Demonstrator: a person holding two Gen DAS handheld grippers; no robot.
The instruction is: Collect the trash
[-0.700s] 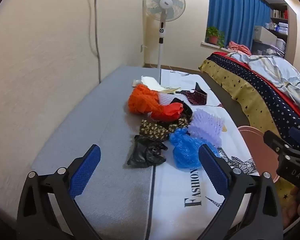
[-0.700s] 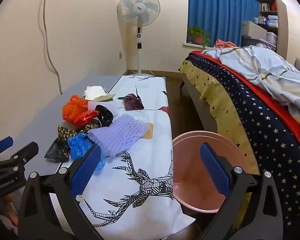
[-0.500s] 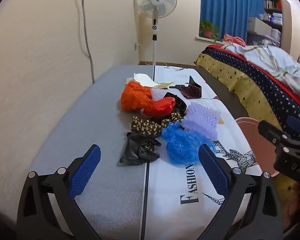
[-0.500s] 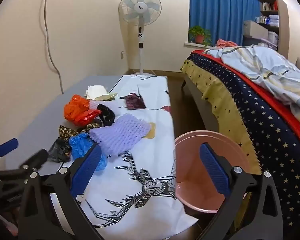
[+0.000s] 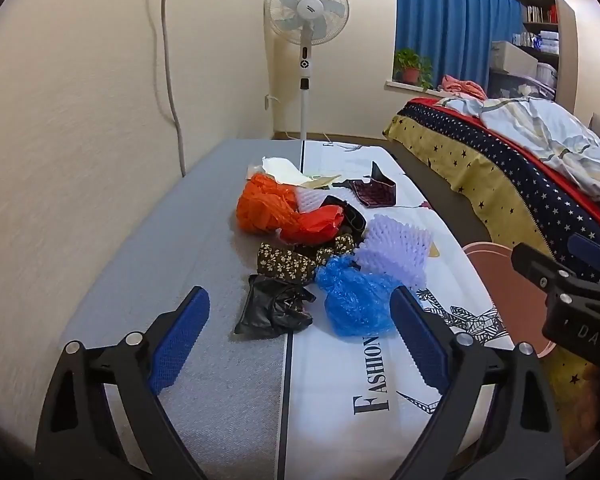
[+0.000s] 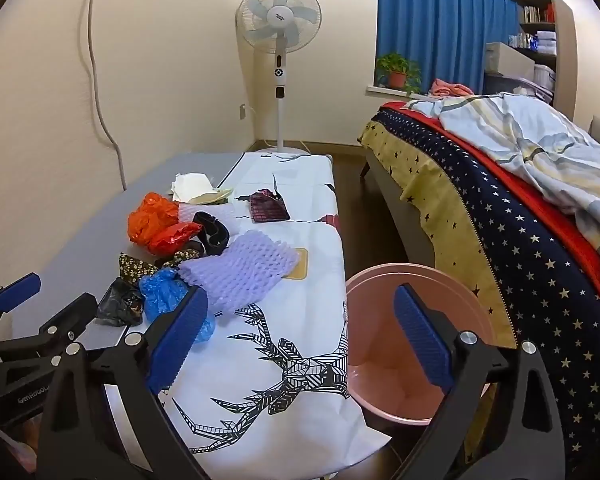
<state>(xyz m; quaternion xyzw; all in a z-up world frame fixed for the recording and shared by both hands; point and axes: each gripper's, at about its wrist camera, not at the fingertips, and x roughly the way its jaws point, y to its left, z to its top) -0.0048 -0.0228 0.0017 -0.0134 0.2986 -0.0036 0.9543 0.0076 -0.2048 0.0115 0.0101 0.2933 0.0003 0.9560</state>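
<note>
Bedroom with standing fan [image 5: 307, 12] and blue curtain [image 6: 436, 20]; tabletop [image 5: 160, 264] half grey, half under white printed cloth [image 6: 292, 344]; left gripper [image 5: 300, 336] jaws spread wide, gripping nothing; right gripper [image 6: 300, 340] likewise wide and empty; just beyond, trash: black bag [image 5: 274, 308], blue bag [image 5: 354, 300], purple foam net [image 6: 240, 272], orange bag [image 5: 264, 208]; pink bucket [image 6: 380, 280] beside tabletop.

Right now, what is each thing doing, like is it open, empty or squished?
Left gripper: open, holding nothing.
Right gripper: open, holding nothing.
Round pink plastic bin: upright, looks empty.
Blue plastic bag: crumpled on the table.
Black plastic bag: crumpled.
Purple foam net: lying flat.
</note>
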